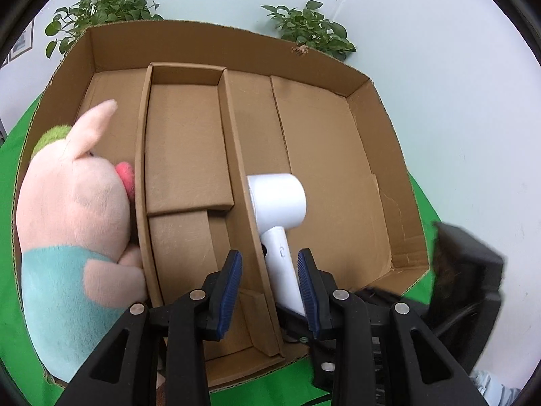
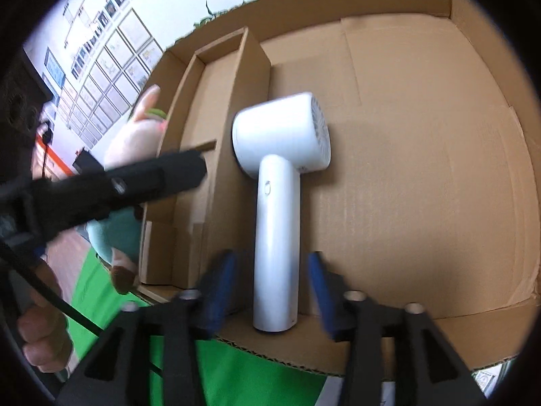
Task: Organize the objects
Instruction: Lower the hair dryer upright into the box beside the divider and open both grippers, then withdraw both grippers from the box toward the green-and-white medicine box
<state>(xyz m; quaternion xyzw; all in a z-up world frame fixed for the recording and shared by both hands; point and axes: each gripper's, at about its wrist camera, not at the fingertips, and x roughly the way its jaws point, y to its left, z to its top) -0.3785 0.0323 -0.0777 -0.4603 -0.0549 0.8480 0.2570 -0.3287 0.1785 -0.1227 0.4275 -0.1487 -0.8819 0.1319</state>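
A white hair dryer [image 2: 277, 209] lies in the big right compartment of a cardboard box [image 2: 422, 169], its handle end resting on the near wall. My right gripper [image 2: 275, 287] is open, its blue pads on either side of the handle without touching. In the left wrist view the dryer [image 1: 280, 216] lies beside a cardboard divider [image 1: 243, 203], and my left gripper [image 1: 270, 291] is open and empty above the box's near edge. A pink plush pig [image 1: 74, 223] in a teal shirt fills the left compartment.
The box [image 1: 378, 155] sits on a green cloth [image 1: 13, 176]; its narrow middle compartment [image 1: 186, 155] holds only cardboard inserts. Two potted plants [image 1: 311, 27] stand behind it against a pale wall. The left gripper's black body [image 2: 111, 186] crosses the right wrist view.
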